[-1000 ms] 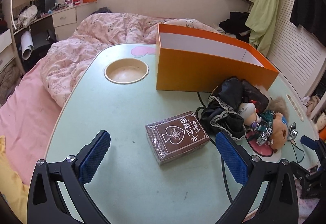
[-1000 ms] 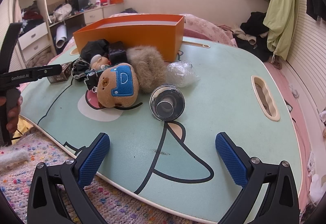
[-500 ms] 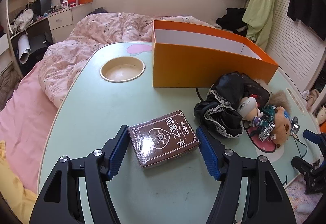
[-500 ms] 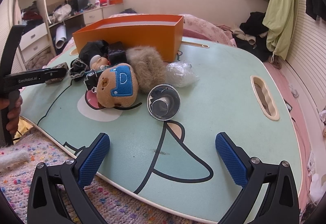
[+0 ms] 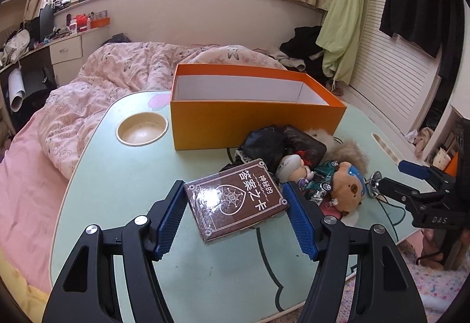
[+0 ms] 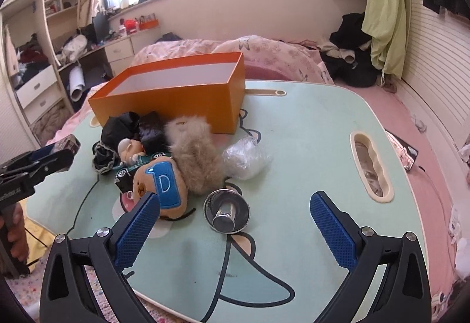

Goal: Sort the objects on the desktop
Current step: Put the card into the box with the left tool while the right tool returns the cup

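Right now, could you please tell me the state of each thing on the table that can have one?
Brown card box: clamped in the left tool, tilted.
Orange box: open, looks empty.
Right tool: open, holding nothing.
Bear plush: lying in the pile.
Metal cup: on its side.

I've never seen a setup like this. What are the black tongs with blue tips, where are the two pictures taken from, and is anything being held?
No robot arm here: a person holds a two-finger gripper in each hand, each with a fisheye camera looking along its fingers. One picture is from the left gripper, the other from the right gripper. The left one is shut on a brown card box, apparently lifted off the mint-green table. The right one is open and empty, above a shiny metal piece. Also on the table: an orange box, open and looking empty, a bear plush, a fur pompom, black fabric, a toy car and crumpled clear plastic.
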A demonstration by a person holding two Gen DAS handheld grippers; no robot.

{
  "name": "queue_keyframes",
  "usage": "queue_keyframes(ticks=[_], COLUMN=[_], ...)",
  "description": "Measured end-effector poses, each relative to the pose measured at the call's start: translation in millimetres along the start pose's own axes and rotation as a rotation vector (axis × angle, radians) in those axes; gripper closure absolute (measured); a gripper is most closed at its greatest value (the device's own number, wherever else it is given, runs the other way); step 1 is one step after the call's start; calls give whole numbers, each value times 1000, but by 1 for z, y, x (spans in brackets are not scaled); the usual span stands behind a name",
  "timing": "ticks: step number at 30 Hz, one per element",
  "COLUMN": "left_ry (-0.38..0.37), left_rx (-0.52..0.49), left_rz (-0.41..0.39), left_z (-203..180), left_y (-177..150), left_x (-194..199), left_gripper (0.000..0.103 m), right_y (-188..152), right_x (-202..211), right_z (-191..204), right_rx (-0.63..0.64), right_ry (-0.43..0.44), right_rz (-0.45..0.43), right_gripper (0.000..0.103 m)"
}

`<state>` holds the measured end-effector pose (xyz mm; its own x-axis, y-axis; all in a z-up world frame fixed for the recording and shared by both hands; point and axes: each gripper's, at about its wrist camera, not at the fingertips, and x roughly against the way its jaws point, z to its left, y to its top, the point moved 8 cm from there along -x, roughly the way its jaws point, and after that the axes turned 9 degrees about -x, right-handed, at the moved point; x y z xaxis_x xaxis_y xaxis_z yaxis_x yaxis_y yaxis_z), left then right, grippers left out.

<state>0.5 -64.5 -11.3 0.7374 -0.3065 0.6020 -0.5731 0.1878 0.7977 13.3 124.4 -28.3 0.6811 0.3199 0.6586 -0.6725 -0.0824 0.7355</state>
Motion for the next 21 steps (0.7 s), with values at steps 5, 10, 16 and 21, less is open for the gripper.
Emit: queue_keyframes(ticks=[5,10,16,21], left_ry=[-8,-2,1,17], left_rx=[13,23,24,3], left_rz=[-2,-7,-23,-60], left_z=[0,3,5,10], left_y=[-1,-1,7,34], left_x=[-1,-1,3,10], left_gripper=[36,36,36,36], right_y=[-7,-12,-6,24], right_x=[-17,-21,-10,6], right_z=[-2,-10,-12,-2], right_rx=[-12,-29,-51,-38], right_ry=[-7,-10,10,56], right_rz=[66,87,67,22], right_gripper=[32,77,77,77])
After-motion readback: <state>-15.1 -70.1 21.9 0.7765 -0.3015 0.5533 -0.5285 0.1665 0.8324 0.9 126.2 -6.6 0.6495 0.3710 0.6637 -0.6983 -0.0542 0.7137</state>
